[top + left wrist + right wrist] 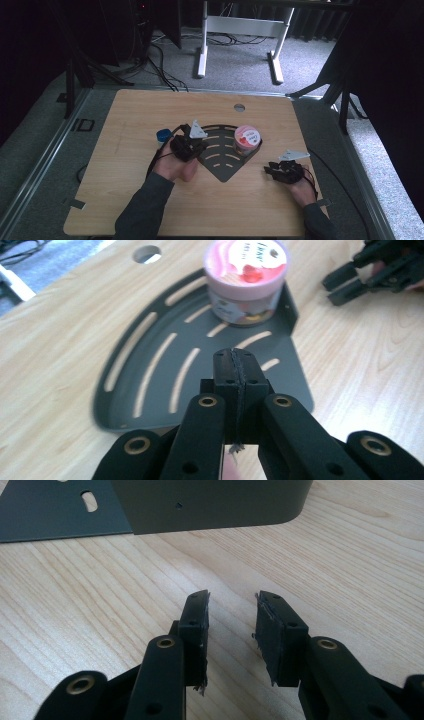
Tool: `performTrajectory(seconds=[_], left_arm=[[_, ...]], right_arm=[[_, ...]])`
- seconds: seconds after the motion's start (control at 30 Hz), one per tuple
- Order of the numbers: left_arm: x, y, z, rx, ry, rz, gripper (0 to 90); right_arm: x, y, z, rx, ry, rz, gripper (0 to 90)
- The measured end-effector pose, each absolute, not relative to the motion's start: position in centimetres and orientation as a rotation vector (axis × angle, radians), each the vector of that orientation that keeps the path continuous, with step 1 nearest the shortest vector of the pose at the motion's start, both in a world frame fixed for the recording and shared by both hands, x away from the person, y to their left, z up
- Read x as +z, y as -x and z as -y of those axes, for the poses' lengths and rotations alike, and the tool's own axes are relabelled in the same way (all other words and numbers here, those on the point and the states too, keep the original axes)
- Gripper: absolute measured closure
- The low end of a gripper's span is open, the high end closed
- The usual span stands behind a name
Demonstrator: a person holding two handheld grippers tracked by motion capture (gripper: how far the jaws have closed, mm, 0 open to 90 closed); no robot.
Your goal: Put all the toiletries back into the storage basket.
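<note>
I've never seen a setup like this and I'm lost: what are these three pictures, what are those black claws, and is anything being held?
A person at a wooden table holds a two-jaw tool in each hand. The high view looks down from above; the other two views come from cameras riding on each tool. The left gripper is shut with nothing between its jaws, above a dark slotted corner tray. A pink lidded cup stands in the tray's corner. The right gripper is open over bare wood, holding nothing. A blue-topped object sits beside the left hand.

One pink tub [247,138], one grey rack [222,160], one blue cap [163,135], two grippers
</note>
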State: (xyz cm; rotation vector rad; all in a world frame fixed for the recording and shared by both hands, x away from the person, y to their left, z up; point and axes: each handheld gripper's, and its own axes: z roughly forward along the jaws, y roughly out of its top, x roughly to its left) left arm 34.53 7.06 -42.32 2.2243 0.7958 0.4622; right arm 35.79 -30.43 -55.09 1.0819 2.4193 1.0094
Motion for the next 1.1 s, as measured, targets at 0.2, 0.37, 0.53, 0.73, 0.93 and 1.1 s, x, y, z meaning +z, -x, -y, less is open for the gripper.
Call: performTrajectory(seconds=[0.2,0.37,0.53,0.73,0.93,1.1], left_arm=[[-41.7,-35.1,-8.6,0.486,-2.237,-0.837,90.0],[-41.8,-35.2,-9.2,0.494,-2.25,-0.853,90.0],[-41.6,-35.2,-9.8,0.511,-2.238,-0.866,90.0],[-41.6,-35.1,-10.4,0.528,-2.246,-0.878,90.0],[-42.0,-35.0,-11.2,0.521,-2.248,-0.899,90.0],[-42.1,-34.5,-11.9,0.505,-2.231,-0.908,90.0]], right_arm=[[-55.1,-35.8,30.4,1.013,-1.082,-2.42,65.9],[-55.1,-35.8,30.4,1.013,-1.079,-2.42,65.9],[-55.1,-35.8,30.3,1.012,-1.076,-2.421,65.8],[-55.1,-35.8,30.3,1.012,-1.074,-2.423,65.8],[-55.1,-35.8,30.3,1.013,-1.073,-2.423,65.8],[-55.1,-35.8,30.3,1.015,-1.073,-2.422,65.7]])
